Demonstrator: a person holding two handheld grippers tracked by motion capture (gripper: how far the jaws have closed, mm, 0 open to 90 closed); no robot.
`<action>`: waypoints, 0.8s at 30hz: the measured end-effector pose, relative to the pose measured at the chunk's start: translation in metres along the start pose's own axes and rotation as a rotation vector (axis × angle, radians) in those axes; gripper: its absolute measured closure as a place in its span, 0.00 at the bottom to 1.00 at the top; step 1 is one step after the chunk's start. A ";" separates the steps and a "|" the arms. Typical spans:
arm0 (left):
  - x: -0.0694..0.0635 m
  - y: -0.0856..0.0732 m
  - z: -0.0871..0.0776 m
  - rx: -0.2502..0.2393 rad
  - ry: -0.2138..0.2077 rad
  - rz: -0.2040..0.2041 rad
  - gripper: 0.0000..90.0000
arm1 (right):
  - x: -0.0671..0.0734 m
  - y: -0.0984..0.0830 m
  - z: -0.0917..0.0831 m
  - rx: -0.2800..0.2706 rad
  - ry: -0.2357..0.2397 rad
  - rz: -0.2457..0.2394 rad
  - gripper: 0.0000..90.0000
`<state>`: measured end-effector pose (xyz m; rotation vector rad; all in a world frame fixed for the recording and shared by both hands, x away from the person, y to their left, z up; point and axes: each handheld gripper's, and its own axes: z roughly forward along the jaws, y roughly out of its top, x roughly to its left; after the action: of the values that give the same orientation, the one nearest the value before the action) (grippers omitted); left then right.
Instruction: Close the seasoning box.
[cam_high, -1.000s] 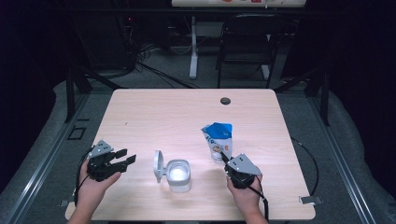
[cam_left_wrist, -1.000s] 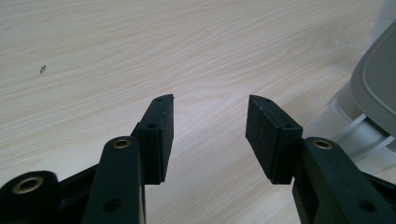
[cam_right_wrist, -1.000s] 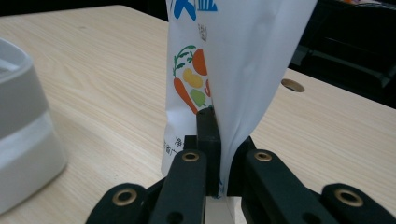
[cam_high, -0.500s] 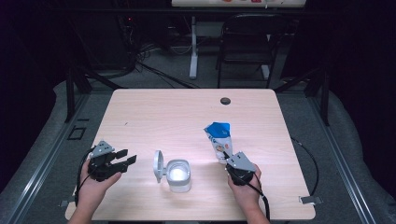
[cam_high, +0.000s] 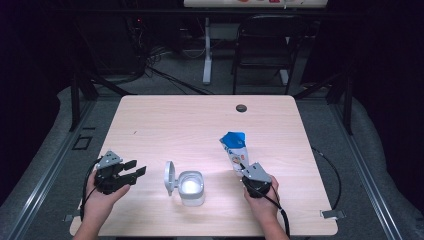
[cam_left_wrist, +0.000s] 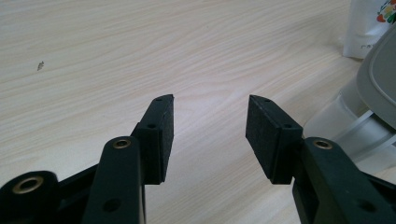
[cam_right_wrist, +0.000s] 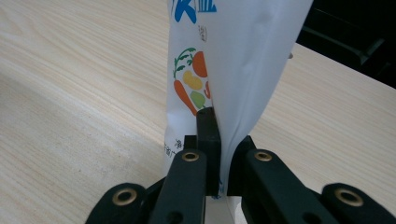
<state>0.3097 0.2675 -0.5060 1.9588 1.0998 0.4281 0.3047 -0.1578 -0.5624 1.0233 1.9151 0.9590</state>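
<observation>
Holding pouch (cam_high: 235, 151) upright on bench (cam_high: 165, 120) | right claw (cam_right_wrist: 219, 154) clenched on its lower edge, keeps it standing | left claw (cam_left_wrist: 209, 135) released, idle beside open-lid jar (cam_high: 190, 187), likely ready to steady it for a pour

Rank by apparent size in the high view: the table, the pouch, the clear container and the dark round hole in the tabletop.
1. table
2. pouch and clear container: too alike to rank
3. dark round hole
</observation>
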 end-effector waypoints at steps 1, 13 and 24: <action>0.000 0.000 0.000 0.001 0.001 -0.001 0.58 | 0.000 0.000 0.000 0.002 0.002 -0.005 0.98; 0.001 0.000 -0.002 0.002 0.002 -0.002 0.58 | 0.001 -0.004 -0.003 0.010 0.003 -0.066 0.95; 0.001 0.001 -0.004 -0.010 0.004 -0.003 0.58 | -0.007 -0.009 -0.007 0.046 0.050 -0.089 0.91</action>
<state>0.3084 0.2695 -0.5030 1.9480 1.1010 0.4347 0.2985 -0.1693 -0.5653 0.9399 2.0146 0.9020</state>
